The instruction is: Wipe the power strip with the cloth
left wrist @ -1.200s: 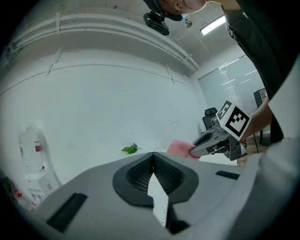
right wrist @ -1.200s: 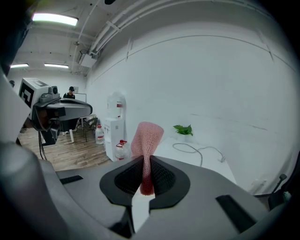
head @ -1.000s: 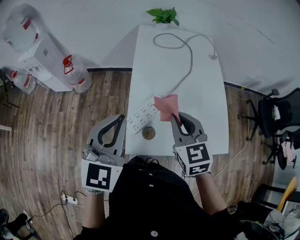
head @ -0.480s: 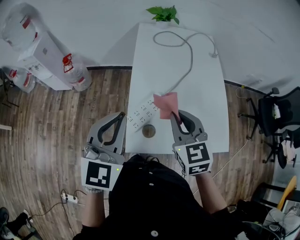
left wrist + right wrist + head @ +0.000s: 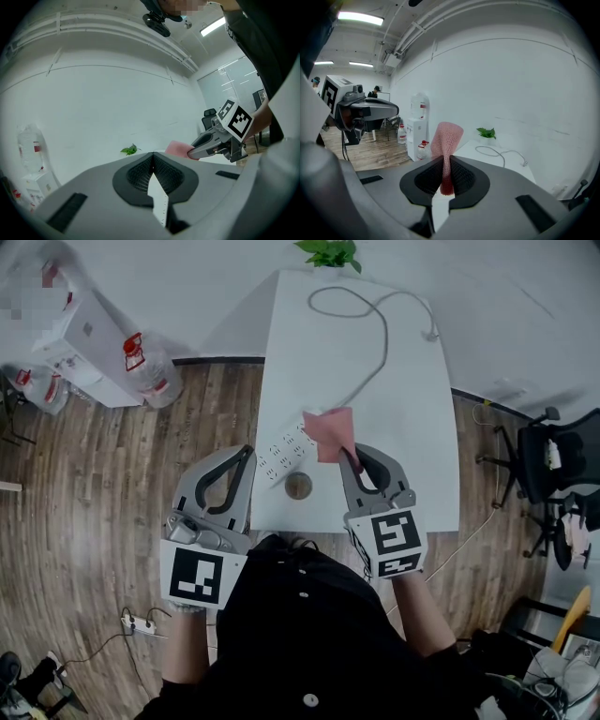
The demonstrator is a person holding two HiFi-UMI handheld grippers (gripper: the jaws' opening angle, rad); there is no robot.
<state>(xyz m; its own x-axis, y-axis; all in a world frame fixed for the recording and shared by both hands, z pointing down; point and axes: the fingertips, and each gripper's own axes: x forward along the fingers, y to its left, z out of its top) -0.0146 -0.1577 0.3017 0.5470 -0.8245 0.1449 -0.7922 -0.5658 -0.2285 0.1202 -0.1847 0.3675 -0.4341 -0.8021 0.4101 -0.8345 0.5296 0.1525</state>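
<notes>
Black clothing fills the near side, where the person stands at the near edge of the white table. The left gripper hangs beside the table's near left corner, jaws pressed together with nothing in them. The right gripper is over the table, jaws clamped on a pink cloth that stands up from them. From above, the cloth overlaps the far end of the white power strip, which lies slanted by the left edge. A small round brown disc sits just on the near side of the strip. Farther off a grey cable loops, and a green plant is at the far end.
</notes>
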